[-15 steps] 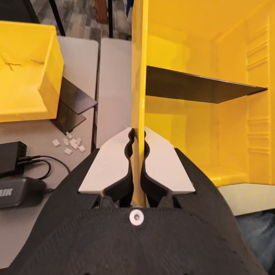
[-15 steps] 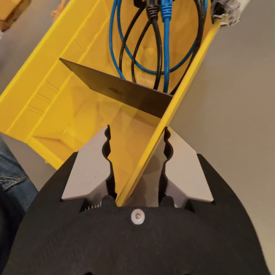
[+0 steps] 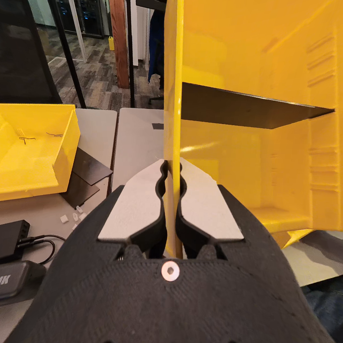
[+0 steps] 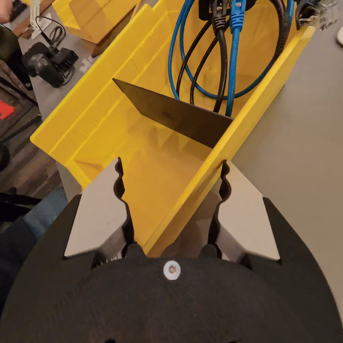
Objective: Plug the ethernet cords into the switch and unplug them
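Task progress: a black cord [image 4: 220,55] and a blue cord [image 4: 234,61] appear plugged into a dark device, probably the switch [image 4: 206,8], at the far end of the yellow bin [image 4: 104,104]; unplugging seems still ahead.
Bin: long, split by a black divider [image 4: 178,115]; the near compartment holds nothing, cord loops lie in the far one.
Left gripper [image 3: 172,167]: clamped tight on the bin's left side wall [image 3: 171,92].
Right gripper [image 4: 171,163]: jaws spread wide, astride the bin's right wall [image 4: 241,133], not visibly touching it.
Surface: grey table [image 4: 289,148], with a seam between panels in the left wrist view.
Second bin [image 3: 37,148]: yellow, off to the left, black sheets [image 3: 87,174] beside it.
Electronics: black charger boxes [image 3: 13,237] with cables.
Small bits: white clips [image 3: 74,217] scattered on the table.
Room: patterned carpet [image 3: 96,74], wooden post [image 3: 119,42], glass partitions behind.
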Motion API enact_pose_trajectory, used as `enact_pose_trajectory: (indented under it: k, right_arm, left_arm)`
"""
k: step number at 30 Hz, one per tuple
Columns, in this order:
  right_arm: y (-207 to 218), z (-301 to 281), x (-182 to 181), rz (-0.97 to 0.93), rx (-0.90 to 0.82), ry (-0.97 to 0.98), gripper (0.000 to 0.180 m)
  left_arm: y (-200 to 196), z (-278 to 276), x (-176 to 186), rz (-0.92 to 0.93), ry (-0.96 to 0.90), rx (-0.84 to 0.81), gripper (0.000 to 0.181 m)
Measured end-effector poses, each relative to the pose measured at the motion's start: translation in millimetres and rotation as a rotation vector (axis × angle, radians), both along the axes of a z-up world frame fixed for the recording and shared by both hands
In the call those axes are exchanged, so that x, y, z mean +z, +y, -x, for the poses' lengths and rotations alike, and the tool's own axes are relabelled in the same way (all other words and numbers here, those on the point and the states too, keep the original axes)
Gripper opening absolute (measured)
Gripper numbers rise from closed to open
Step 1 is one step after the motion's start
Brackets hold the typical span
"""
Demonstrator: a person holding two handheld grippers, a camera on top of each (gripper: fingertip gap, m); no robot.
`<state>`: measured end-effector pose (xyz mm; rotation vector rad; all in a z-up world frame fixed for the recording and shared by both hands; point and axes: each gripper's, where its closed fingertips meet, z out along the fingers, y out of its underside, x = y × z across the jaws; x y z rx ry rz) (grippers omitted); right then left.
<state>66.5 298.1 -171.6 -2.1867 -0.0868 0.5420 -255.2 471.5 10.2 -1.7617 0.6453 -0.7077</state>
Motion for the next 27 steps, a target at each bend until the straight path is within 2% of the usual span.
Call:
enact_pose_trajectory:
  k: [5, 10, 18, 27]
  right_arm:
    - [23.3, 50.4, 2.5, -0.022, 0.042, 0.052, 0.107]
    - [20.6, 82.8, 7.1, -0.030, 0.110, 0.052, 0.109]
    - [6.2, 42.7, 40.4, -0.169, 0.049, -0.076, 0.107]
    - [-29.7, -7.8, 72.9, -0.267, -0.029, -0.129, 0.106]
  left_arm:
    - [-1.8, -13.0, 10.2, -0.019, -0.023, -0.009, 0.007]
    - [-9.4, -26.7, 25.2, -0.047, -0.023, -0.033, 0.007]
    - [-27.1, -74.0, 39.7, -0.066, -0.013, -0.104, 0.007]
    - [-35.4, -160.3, 33.0, -0.136, 0.107, -0.180, 0.007]
